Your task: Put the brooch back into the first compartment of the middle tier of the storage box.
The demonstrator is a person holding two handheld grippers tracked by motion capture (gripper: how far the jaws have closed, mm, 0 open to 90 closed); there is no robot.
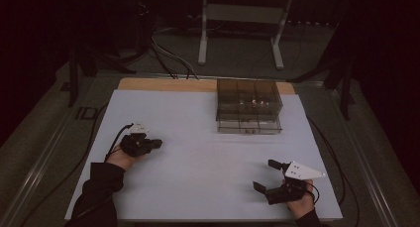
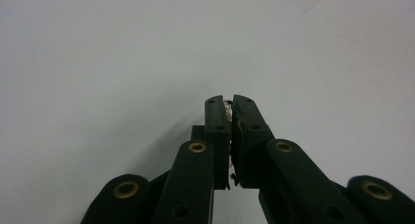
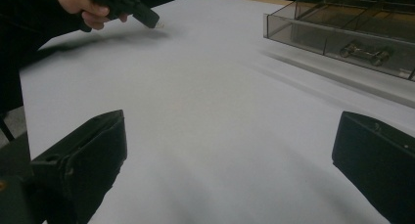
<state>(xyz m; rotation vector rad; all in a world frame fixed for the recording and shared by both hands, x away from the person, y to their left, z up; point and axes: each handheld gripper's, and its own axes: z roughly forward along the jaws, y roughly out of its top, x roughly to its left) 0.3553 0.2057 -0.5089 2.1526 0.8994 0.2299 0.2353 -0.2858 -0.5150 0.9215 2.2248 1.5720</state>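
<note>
Jaws of left gripper [image 2: 230, 106] pinch a tiny glinting piece [image 2: 228, 105], organizer box [image 1: 249, 106] well apart

A: What carries your things?
B: You've got a table [image 1: 198, 152] with a white top and a bare wooden strip along its far edge.
A: And what lies on it?
B: A smoky clear compartment box [image 1: 249, 107] sits on it at the far edge, right of centre. Small metal bits lie in the box; which compartment, can't tell. The near side of the box meets bare white surface.
</note>
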